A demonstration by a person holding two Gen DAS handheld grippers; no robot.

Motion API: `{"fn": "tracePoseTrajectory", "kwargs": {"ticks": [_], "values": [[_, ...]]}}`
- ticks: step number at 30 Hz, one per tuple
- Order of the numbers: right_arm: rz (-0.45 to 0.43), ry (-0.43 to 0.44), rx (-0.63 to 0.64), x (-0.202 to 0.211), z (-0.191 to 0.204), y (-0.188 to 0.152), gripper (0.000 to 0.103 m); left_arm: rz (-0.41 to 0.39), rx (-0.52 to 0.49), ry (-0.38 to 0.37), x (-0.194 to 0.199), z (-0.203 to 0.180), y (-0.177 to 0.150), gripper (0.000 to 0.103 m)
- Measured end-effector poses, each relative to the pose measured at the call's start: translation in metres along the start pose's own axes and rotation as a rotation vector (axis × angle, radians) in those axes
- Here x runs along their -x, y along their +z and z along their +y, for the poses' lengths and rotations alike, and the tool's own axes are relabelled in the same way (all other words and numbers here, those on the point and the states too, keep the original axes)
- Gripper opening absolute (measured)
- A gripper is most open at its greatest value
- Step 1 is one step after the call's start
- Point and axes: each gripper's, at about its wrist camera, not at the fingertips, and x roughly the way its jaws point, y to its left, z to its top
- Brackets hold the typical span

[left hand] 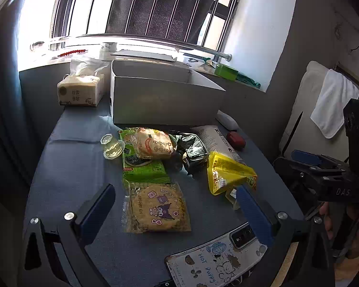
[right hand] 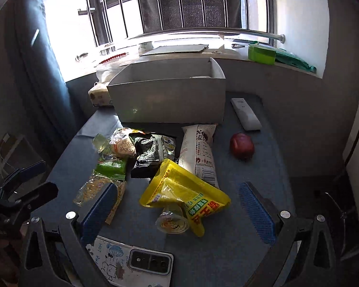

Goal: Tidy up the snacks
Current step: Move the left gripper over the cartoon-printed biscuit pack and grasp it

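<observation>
Snacks lie in a heap on the blue table: a yellow pouch [left hand: 228,174] [right hand: 184,192], a cartoon cookie pack [left hand: 156,208] [right hand: 97,189], a green seaweed pack [left hand: 143,165] [right hand: 111,166], a round cake pack [left hand: 153,144] [right hand: 124,147], a black packet [left hand: 191,149] [right hand: 152,153], a white long bag [left hand: 215,138] [right hand: 201,153] and a jelly cup [right hand: 172,222]. An open white box [left hand: 165,95] [right hand: 170,95] stands behind them. My left gripper [left hand: 177,212] is open above the cookie pack. My right gripper [right hand: 179,215] is open over the yellow pouch.
A phone [left hand: 215,260] [right hand: 129,265] lies at the near table edge. A red apple [right hand: 241,146] and a white remote [right hand: 245,113] lie at the right. A tissue pack [left hand: 80,91] stands left of the box. A clear cup [left hand: 112,147] lies left of the heap.
</observation>
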Motion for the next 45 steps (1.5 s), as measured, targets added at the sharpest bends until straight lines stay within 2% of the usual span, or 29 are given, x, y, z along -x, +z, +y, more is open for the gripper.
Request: {"fn": "tracePoseTrajectory", "kwargs": {"ticks": [6,10,16,19,21,22,23,25,27,31,36,37,38,39,40,41,43,45], "values": [[-0.018,-0.015,0.018,0.015,0.009,-0.005,0.103,0.095,-0.033,0.033,-0.041,-0.003,-0.004,0.103],[-0.036,0.035,0.035,0.022,0.022,-0.005,0.103,0.156,-0.027,0.064,-0.073,0.003,-0.008,0.103],[-0.039,0.048,0.065,0.023,0.034,-0.006,0.103,0.211,-0.004,0.103,-0.1,0.016,-0.014,0.102],[-0.035,0.054,0.06,0.021,0.034,-0.006,0.103,0.212,-0.011,0.093,-0.103,0.019,-0.017,0.082],[-0.027,0.053,0.056,0.019,0.034,-0.007,0.103,0.21,-0.014,0.07,-0.101,0.02,-0.018,0.078],[-0.025,0.058,0.055,0.018,0.034,-0.008,0.103,0.201,-0.006,0.051,-0.098,0.021,-0.018,0.065],[-0.021,0.061,0.052,0.016,0.033,-0.008,0.103,0.184,0.007,0.032,-0.093,0.024,-0.016,0.041],[-0.016,0.07,0.045,0.014,0.032,-0.009,0.103,0.166,0.012,0.051,-0.086,0.027,-0.013,0.011],[-0.009,0.069,0.036,0.011,0.029,-0.01,0.103,0.174,-0.026,0.071,-0.084,0.026,-0.013,0.011],[0.007,0.077,0.023,0.006,0.027,-0.012,0.103,0.159,0.008,0.016,-0.076,0.029,-0.014,0.002],[0.016,0.077,0.021,0.002,0.024,-0.012,0.103,0.16,-0.004,0.005,-0.064,0.022,-0.011,0.002],[0.015,0.074,0.012,0.001,0.023,-0.012,0.103,0.154,-0.007,0.004,-0.063,0.019,-0.01,0.01],[0.015,0.082,0.006,0.001,0.021,-0.012,0.103,0.155,-0.017,0.026,-0.063,0.015,-0.01,0.04],[0.014,0.088,0.004,0.002,0.02,-0.012,0.103,0.177,-0.033,0.051,-0.067,0.01,-0.01,0.065],[0.013,0.085,0.004,0.002,0.02,-0.013,0.103,0.189,-0.038,0.072,-0.071,0.005,-0.011,0.103],[0.013,0.079,0.004,0.002,0.019,-0.013,0.103,0.168,-0.041,0.076,-0.072,-0.001,-0.013,0.102],[0.013,0.077,0.004,0.003,0.018,-0.013,0.103,0.179,-0.056,0.059,-0.08,-0.011,-0.015,0.102],[0.004,0.08,0.003,0.005,0.017,-0.013,0.103,0.199,-0.083,0.101,-0.089,-0.021,-0.017,0.102]]}}
